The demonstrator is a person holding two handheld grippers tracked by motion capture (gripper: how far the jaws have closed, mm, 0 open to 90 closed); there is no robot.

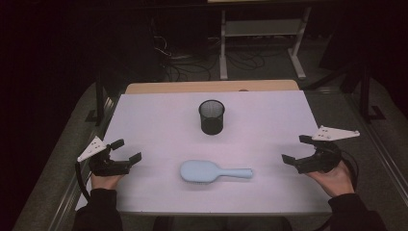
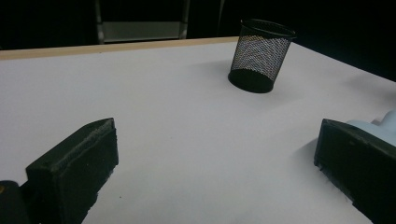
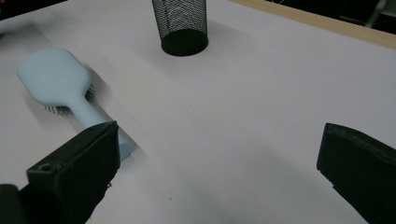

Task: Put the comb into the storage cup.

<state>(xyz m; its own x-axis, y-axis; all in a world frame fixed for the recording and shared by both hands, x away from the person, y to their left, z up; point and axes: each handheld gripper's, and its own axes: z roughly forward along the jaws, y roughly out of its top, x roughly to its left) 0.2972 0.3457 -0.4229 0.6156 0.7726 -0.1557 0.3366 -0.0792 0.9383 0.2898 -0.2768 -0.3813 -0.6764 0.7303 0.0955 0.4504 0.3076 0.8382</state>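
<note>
At the left edge of the white table, the left gripper rests in the person's left hand, its jaws spread wide with nothing between them. The left gripper view confirms this: bare tabletop lies between the two black jaws, and a pale blue sliver of the hairbrush peeks out behind the jaw on that view's right side, a closeness the high view does not suggest.

Near the middle of the table, toward the near edge, the light blue hairbrush lies flat with its head to the left and its handle pointing right. The right gripper view adds that it lies bristles down, dark bristles showing under the edge of the head. Beyond it, toward the far side, the black mesh cup stands upright, well apart from the brush.

At the right edge, the right gripper sits in the right hand, jaws likewise wide apart and holding nothing. In its own view the end of the brush handle passes behind one jaw; whether they touch cannot be told. The high view shows clear table between gripper and handle.
</note>
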